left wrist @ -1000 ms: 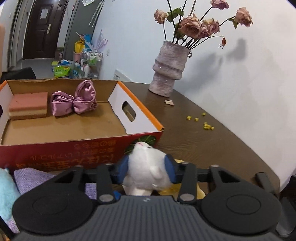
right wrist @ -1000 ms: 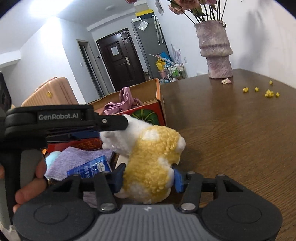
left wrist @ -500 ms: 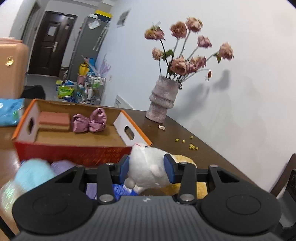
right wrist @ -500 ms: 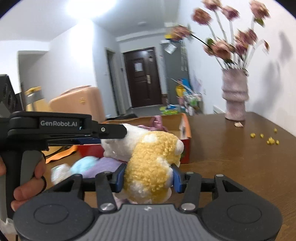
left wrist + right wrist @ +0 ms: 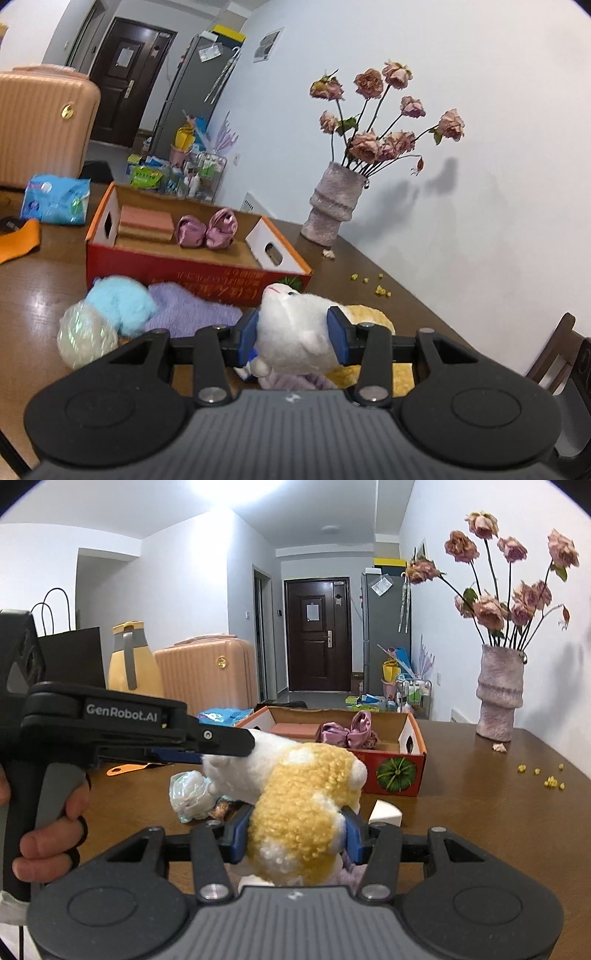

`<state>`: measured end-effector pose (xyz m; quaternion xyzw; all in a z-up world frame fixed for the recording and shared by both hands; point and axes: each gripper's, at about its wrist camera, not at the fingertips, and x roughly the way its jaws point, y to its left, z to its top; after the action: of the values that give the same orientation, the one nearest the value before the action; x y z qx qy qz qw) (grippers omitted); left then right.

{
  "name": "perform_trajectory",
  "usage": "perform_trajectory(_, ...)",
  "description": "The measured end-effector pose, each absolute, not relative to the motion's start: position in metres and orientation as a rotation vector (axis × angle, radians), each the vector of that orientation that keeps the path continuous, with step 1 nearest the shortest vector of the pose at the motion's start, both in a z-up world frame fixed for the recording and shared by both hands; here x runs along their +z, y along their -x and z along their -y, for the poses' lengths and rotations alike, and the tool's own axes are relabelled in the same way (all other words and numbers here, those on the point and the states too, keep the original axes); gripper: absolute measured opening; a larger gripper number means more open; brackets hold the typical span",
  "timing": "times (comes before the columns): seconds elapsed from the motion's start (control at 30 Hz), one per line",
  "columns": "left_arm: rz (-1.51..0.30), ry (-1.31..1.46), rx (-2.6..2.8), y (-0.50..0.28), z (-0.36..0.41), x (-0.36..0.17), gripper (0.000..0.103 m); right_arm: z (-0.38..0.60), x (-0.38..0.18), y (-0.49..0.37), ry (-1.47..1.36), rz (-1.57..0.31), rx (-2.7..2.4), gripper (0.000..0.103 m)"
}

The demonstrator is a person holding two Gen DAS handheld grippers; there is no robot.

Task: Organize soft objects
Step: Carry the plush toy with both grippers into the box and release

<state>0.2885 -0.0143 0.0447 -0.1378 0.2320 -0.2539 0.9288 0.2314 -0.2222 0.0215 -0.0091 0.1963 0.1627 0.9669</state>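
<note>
Two grippers share one fluffy white-and-yellow plush animal (image 5: 295,805), lifted clear of the brown wooden table (image 5: 461,823). The left gripper (image 5: 293,341) has its blue-padded jaws clamped on the toy's smooth white head, which bulges between the pads with a pink snout pointing away. The right gripper (image 5: 295,834) has its jaws pressed into the curly, woolly yellow body, and the pile spills over both pads. In the right wrist view the left gripper reaches in from the side, a hand (image 5: 48,834) wrapped round its grey handle, and its tip covers part of the white head.

Beyond the jaws stands an open red cardboard box with orange-edged flaps (image 5: 192,269); inside it lie a flat pink sponge-like block (image 5: 146,225) and a shiny mauve satin bow (image 5: 207,232). Between the left jaws and the box lie a knitted lilac cloth (image 5: 188,314), a fuzzy pale-blue ball (image 5: 122,302) and a crinkly iridescent plastic bundle (image 5: 86,339); the toy and gripper body cut off the cloth's near edge. Under the right jaws a small white wedge (image 5: 386,812) shows on the table; what it is cannot be told. Off to the far right of the jaws a ribbed, rough grey-pink vase of dried roses (image 5: 498,698) stands, with yellow crumbs (image 5: 550,781) scattered nearer.
</note>
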Motion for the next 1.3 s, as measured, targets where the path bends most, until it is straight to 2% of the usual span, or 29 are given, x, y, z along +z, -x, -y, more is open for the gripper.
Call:
perform_trajectory(0.13, -0.432, 0.261, -0.535, -0.321, 0.021, 0.06, 0.041, 0.227, 0.038, -0.264, 0.059, -0.371, 0.332, 0.049)
perform_trajectory(0.3, -0.463, 0.297, -0.558, -0.409, 0.03, 0.064, 0.041, 0.243, 0.053, -0.354, 0.085, -0.409, 0.36, 0.049)
perform_trajectory(0.5, -0.522, 0.308, -0.505, -0.509, 0.043, 0.032, 0.041, 0.248, 0.037, -0.469, 0.142, -0.522, 0.384, 0.049)
perform_trajectory(0.73, -0.662, 0.295, -0.446, -0.587, 0.059, -0.006, 0.041, 0.249, 0.007, -0.546, 0.152, -0.66, 0.374, 0.049)
perform_trajectory(0.93, -0.731, 0.2, -0.434, -0.601, 0.071, -0.02, 0.043, 0.244, -0.013, -0.566, 0.184, -0.72, 0.336, 0.051)
perform_trajectory(1.07, -0.733, 0.19, -0.411, -0.594, 0.068, -0.019, 0.045, 0.241, -0.015, -0.565, 0.197, -0.729, 0.32, 0.055)
perform_trajectory(1.2, -0.688, 0.159, -0.397, -0.573, 0.06, 0.005, 0.049, 0.244, 0.002, -0.558, 0.199, -0.701, 0.298, 0.063)
perform_trajectory(1.3, -0.627, 0.119, -0.385, -0.548, 0.048, 0.035, 0.054, 0.252, 0.029, -0.544, 0.185, -0.654, 0.286, 0.063)
